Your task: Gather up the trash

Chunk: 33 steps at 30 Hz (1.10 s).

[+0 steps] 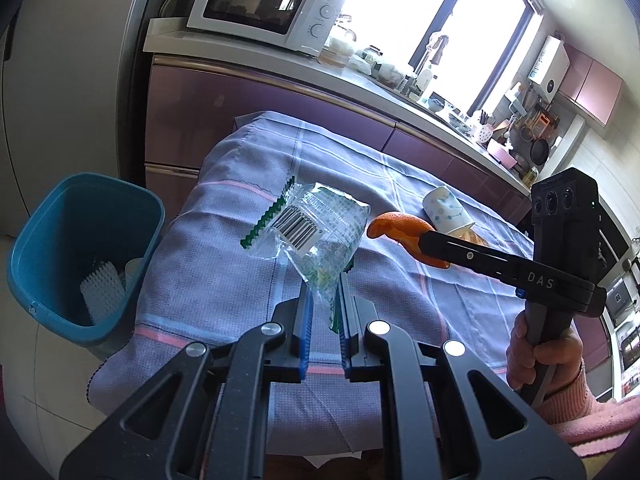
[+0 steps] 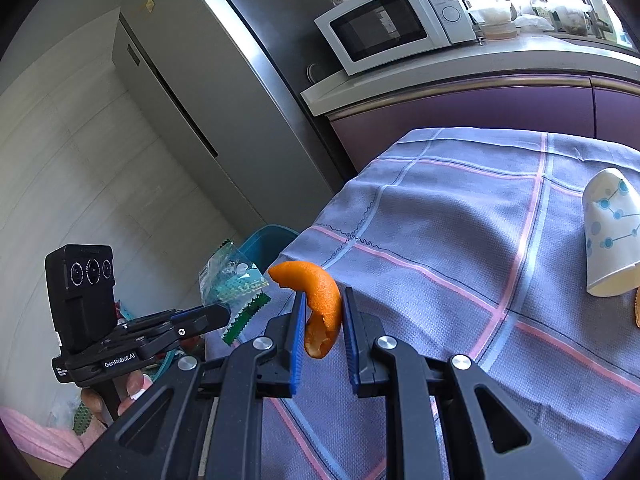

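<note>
Kitchen setting: a table draped in a lilac checked cloth (image 1: 248, 280) is standing before purple cabinets, with a microwave (image 1: 264, 4) on the counter behind. At far left, off the table's edge and lower than its top, a teal waste bin (image 1: 48, 248) is sitting open-mouthed, some white trash already inside. Next, the left gripper (image 1: 324, 300) is pinching the tail of a clear plastic wrapper (image 1: 312, 232), whose long axis is running away from the jaws and tilting toward the bin. Further right, the right gripper (image 2: 322, 320) is clamping a curled orange peel (image 2: 320, 300), held above the cloth. The left hand is judged nearer the bin, which lies leftward of both. At far right, a dotted paper cup (image 2: 612, 232) is lying on its side, uncollected.
</note>
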Motion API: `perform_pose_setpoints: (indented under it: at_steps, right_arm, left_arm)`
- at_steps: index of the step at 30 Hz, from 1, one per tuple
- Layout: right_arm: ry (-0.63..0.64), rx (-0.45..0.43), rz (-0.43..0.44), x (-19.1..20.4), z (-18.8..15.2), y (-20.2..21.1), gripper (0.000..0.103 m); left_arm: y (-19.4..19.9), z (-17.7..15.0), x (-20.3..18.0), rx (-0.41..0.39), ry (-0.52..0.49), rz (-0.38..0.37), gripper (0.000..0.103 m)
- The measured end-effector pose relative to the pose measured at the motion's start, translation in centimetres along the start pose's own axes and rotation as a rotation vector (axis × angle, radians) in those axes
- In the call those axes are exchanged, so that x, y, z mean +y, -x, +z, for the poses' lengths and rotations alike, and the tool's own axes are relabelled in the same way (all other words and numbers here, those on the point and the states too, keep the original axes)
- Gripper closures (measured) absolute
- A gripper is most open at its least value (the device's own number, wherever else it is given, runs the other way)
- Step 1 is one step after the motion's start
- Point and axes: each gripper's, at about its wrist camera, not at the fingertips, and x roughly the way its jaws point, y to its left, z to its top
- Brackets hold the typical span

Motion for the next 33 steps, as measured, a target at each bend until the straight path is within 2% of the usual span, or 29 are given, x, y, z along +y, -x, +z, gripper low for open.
perform_pose_setpoints:
  at_steps: [33]
  right_arm:
    - [0.076,0.046,0.066,4.0,1.3,-4.1,0.087]
  left_arm:
    - [2.3,0.1,3.6,-0.046,0.052,0.082,0.091]
